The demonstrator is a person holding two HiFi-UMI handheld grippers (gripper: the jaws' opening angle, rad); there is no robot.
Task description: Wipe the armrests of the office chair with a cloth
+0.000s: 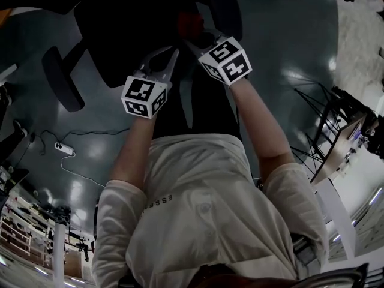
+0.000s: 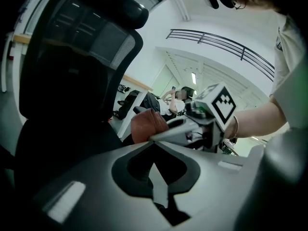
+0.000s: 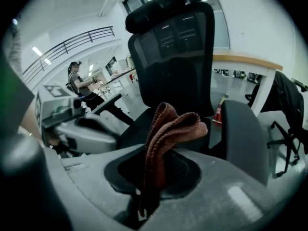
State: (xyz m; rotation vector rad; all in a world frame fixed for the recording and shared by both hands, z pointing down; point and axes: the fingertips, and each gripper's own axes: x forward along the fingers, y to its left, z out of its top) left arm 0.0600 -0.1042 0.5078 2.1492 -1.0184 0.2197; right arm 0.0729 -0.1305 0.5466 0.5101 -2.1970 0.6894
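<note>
A black office chair [image 1: 129, 35] stands in front of me; its left armrest [image 1: 60, 80] sticks out toward the floor side in the head view. In the right gripper view the mesh back [image 3: 175, 47] rises ahead, and a padded armrest [image 3: 243, 138] is close at the right. My right gripper [image 1: 193, 36] is shut on a folded reddish-brown cloth [image 3: 168, 131], which bunches above its jaws. The cloth [image 2: 147, 126] also shows in the left gripper view. My left gripper [image 1: 173, 54] hovers beside the right one over the seat, with its jaws together and nothing between them.
A power strip with a cable [image 1: 63, 149] lies on the grey floor at the left. A folding stand and a board [image 1: 336, 140] are at the right. Another chair draped with dark clothing [image 3: 286, 109] stands by a counter. A person [image 3: 77, 83] stands far behind.
</note>
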